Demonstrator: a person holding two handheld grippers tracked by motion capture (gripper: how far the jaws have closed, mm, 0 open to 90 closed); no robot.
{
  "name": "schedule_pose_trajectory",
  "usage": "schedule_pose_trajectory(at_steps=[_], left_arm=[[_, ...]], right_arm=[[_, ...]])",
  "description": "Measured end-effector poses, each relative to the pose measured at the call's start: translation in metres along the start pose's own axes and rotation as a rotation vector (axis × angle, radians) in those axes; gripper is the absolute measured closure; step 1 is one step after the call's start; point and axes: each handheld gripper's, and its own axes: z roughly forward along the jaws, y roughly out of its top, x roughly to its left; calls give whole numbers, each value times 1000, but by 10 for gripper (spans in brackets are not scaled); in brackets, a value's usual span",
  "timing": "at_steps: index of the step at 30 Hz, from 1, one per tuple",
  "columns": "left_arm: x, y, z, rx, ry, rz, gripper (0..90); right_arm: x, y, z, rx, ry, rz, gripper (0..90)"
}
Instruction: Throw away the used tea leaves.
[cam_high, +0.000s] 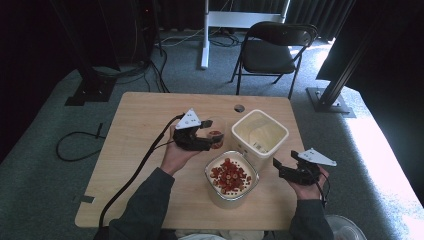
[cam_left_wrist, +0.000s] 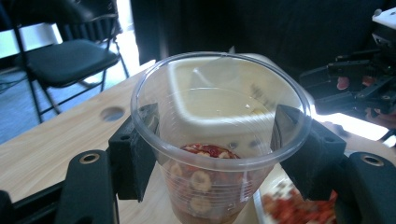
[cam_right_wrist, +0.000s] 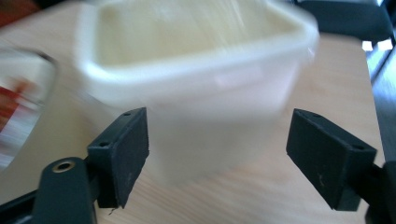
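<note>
A clear plastic cup (cam_left_wrist: 219, 100) with a few red and pale fruit slices at its bottom sits between the jaws of my left gripper (cam_left_wrist: 219, 142), which press on its sides. In the high view the left gripper (cam_high: 209, 141) holds the cup (cam_high: 216, 132) above the table, just left of an empty cream square tub (cam_high: 260, 131). A clear container (cam_high: 231, 176) heaped with red slices stands in front of the tub. My right gripper (cam_high: 280, 167) hovers right of that container, open. In its own view the right gripper (cam_right_wrist: 217, 154) faces the blurred tub (cam_right_wrist: 196, 60) with nothing between the jaws.
The wooden table (cam_high: 140, 130) has a round hole (cam_high: 239, 108) near its far edge. A black folding chair (cam_high: 272, 50) stands beyond it. Black cables trail off the table's left side, and dark stands rise at both back corners.
</note>
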Motion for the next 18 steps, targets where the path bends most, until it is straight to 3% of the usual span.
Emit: schedule_pose_trajectory(at_steps=[6, 10, 14, 18], left_arm=[[-13, 14, 13, 5, -17, 39, 340], [-14, 17, 15, -36, -49, 5, 341], [-21, 22, 21, -12, -49, 38, 341], [-23, 24, 24, -47, -75, 12, 341]], right_arm=[[26, 21, -13, -60, 70, -72, 168], [40, 25, -9, -66, 116, -108, 150], [51, 28, -2, -66, 158, -123, 145], [62, 33, 5, -72, 190, -151, 145]])
